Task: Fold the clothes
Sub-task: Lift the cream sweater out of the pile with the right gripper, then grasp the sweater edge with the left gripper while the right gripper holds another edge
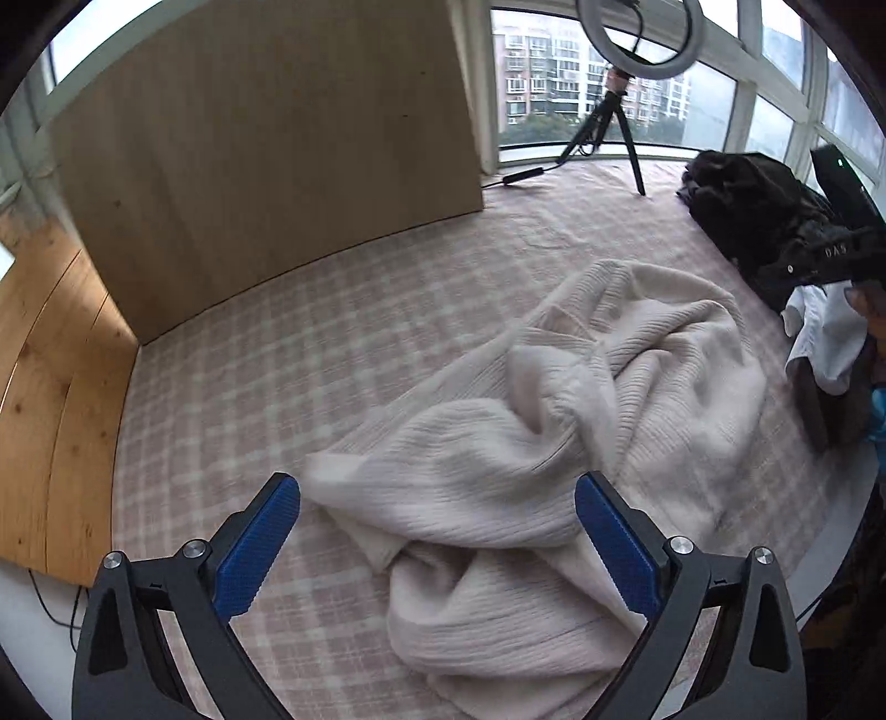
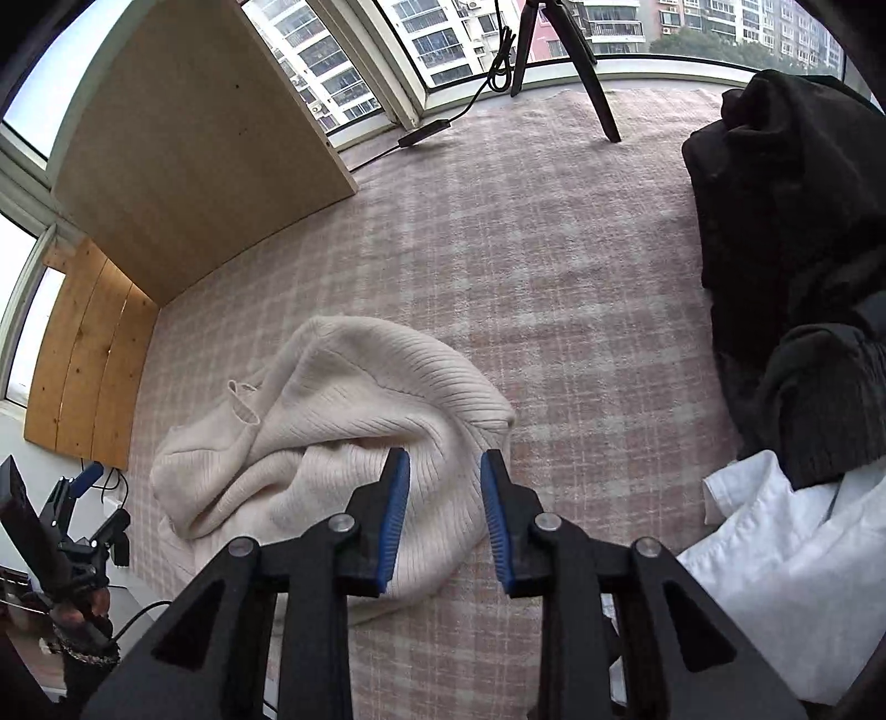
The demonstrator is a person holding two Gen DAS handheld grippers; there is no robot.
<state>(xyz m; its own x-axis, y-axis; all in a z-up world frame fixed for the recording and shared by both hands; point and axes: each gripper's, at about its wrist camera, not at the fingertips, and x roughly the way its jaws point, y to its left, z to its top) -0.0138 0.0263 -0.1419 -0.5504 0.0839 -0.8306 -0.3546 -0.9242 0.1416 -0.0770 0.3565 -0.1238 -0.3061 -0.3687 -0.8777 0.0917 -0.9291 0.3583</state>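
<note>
Left wrist view: left gripper (image 1: 437,501), jaws spread wide and empty, above a crumpled cream ribbed sweater (image 1: 554,421) lying on the pink plaid bedcover (image 1: 288,354). Only here: ring light (image 1: 637,39) on its tripod (image 1: 603,133); "DAS" is legible on the dark device (image 1: 830,255) at right.

Right wrist view: right gripper (image 2: 444,471), jaws narrowly parted and empty, over the sweater's near edge. Only here in full: dark garment pile (image 2: 792,221) and white garment (image 2: 775,559).
</note>
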